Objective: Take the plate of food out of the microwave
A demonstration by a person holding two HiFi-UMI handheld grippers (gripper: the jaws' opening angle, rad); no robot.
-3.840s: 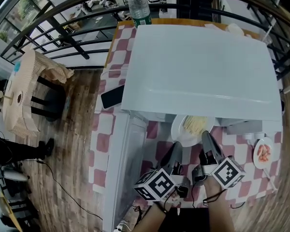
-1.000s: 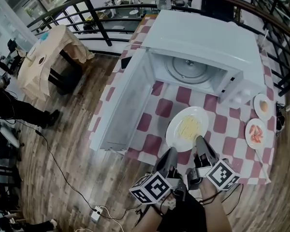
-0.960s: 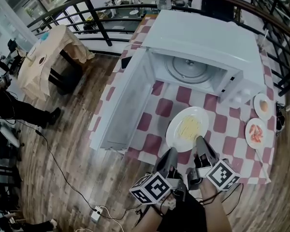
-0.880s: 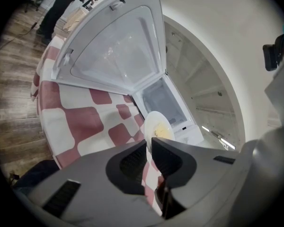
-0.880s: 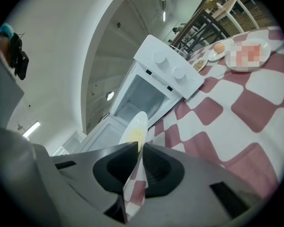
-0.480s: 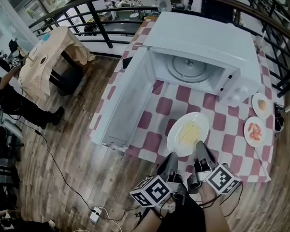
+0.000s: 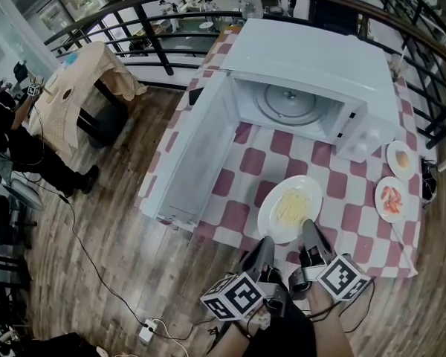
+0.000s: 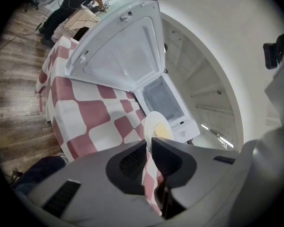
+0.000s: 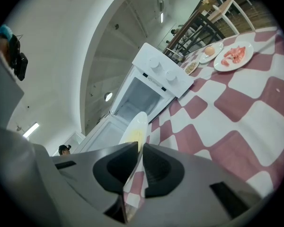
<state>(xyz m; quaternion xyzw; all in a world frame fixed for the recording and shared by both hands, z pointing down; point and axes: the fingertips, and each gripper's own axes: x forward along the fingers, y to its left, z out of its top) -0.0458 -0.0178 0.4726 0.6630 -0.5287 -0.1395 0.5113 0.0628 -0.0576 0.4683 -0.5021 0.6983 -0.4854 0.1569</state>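
You're pinching the plate [image 7: 290, 207] by its near rim with the left gripper [image 7: 265, 242] and right gripper [image 7: 308, 229], jaws narrow. It's hanging straight ahead of both, outside the open microwave [image 7: 312, 73], over the tablecloth [image 7: 238, 181].

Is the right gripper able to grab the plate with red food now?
Probably not yet: the right gripper is shut on the noodle plate. The path to the red-food plate looks free.
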